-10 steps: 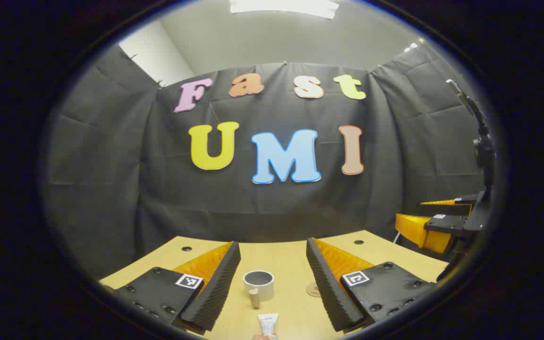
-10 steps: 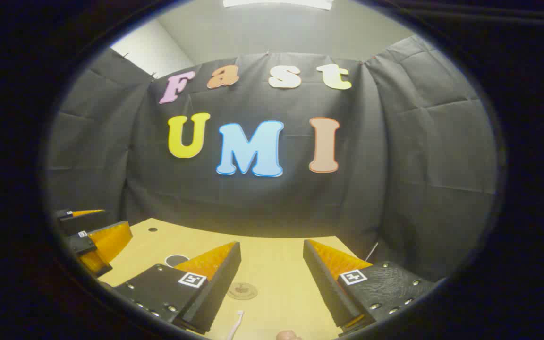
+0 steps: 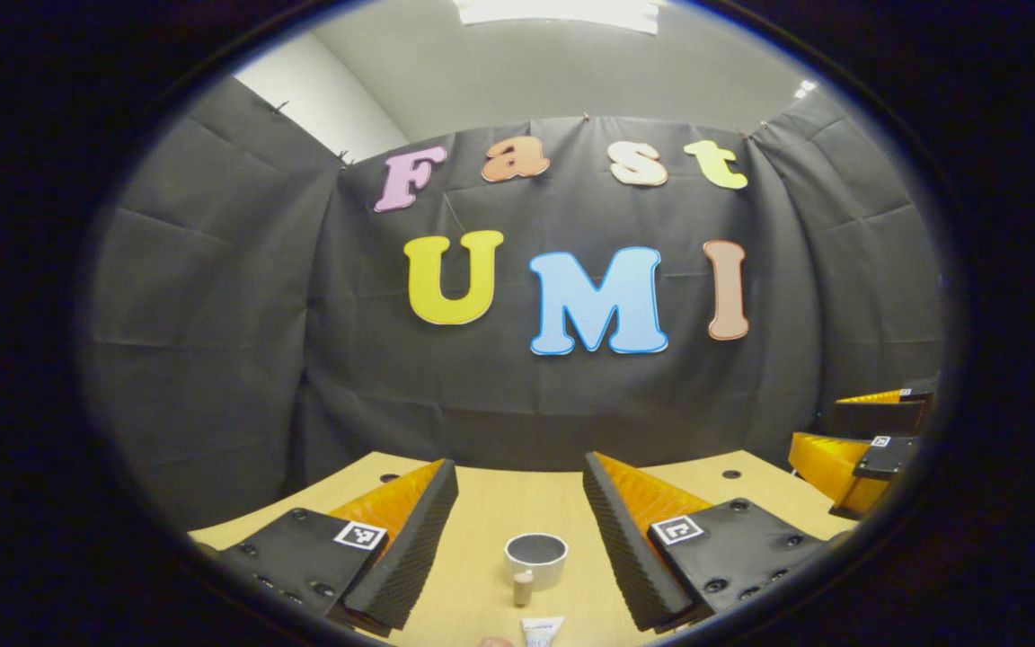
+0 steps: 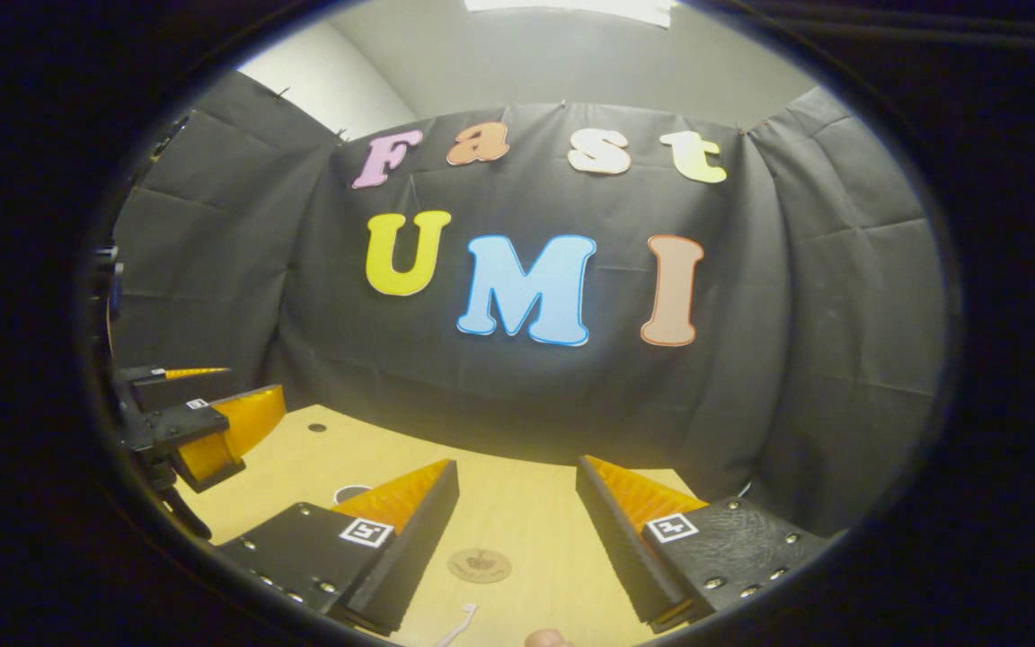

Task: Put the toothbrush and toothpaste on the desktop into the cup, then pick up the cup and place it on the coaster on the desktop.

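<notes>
At the near tabletop edge: white toothpaste tube (image 3: 541, 632) flat before left gripper (image 3: 517, 530), fingers apart, empty | white toothbrush (image 4: 457, 624) flat before right gripper (image 4: 517, 530), fingers apart, empty | beyond: round brown coaster (image 4: 479, 565) bare; grey-lined white cup (image 3: 535, 559) upright, mouth open for loading | pale wooden tabletop (image 3: 499, 503); approach judged unobstructed.

No legible text on toothpaste (image 3: 541, 631) or coaster (image 4: 479, 565)
</notes>
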`<action>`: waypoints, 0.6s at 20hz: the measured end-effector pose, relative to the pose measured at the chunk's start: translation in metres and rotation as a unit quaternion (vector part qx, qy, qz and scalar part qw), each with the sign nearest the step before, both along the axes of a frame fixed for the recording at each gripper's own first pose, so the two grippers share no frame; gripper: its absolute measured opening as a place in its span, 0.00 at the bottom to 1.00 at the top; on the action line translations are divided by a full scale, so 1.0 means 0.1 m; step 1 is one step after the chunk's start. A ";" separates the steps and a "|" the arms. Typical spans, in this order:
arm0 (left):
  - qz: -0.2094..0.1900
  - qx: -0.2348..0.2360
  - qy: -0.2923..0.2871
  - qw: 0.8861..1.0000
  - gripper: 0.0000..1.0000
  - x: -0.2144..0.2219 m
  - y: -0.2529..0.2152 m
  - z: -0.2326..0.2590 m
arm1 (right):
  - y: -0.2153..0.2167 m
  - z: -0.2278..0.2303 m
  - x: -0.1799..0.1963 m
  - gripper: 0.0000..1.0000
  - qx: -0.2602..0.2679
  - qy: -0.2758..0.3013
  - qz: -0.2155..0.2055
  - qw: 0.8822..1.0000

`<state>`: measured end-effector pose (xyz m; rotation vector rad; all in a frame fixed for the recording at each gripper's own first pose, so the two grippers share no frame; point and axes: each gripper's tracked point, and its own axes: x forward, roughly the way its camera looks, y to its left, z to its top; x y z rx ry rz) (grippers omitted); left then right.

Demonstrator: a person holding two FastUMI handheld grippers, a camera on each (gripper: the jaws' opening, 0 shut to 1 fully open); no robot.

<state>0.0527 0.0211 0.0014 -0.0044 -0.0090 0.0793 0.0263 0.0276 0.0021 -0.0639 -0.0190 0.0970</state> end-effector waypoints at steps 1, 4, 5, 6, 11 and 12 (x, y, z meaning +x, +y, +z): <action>-0.005 0.001 0.001 1.000 0.92 0.05 -0.01 0.02 | -0.01 0.03 0.04 0.86 0.001 -0.002 -0.007 1.000; -0.019 0.003 0.006 1.000 0.92 0.19 -0.03 0.05 | 0.02 0.02 0.10 0.86 0.004 0.008 -0.013 1.000; -0.022 0.004 0.008 1.000 0.92 0.23 -0.02 0.04 | 0.03 0.02 0.12 0.86 0.004 0.008 -0.013 1.000; -0.026 0.006 0.009 1.000 0.92 0.25 -0.02 0.03 | 0.01 0.02 0.14 0.87 0.005 0.009 -0.017 1.000; -0.055 0.013 0.026 0.998 0.92 0.36 -0.11 -0.07 | 0.16 -0.14 0.13 0.87 0.043 0.053 -0.007 0.998; -0.063 0.009 0.033 0.997 0.92 0.37 -0.13 -0.13 | 0.15 -0.19 0.15 0.87 0.044 0.064 -0.010 0.997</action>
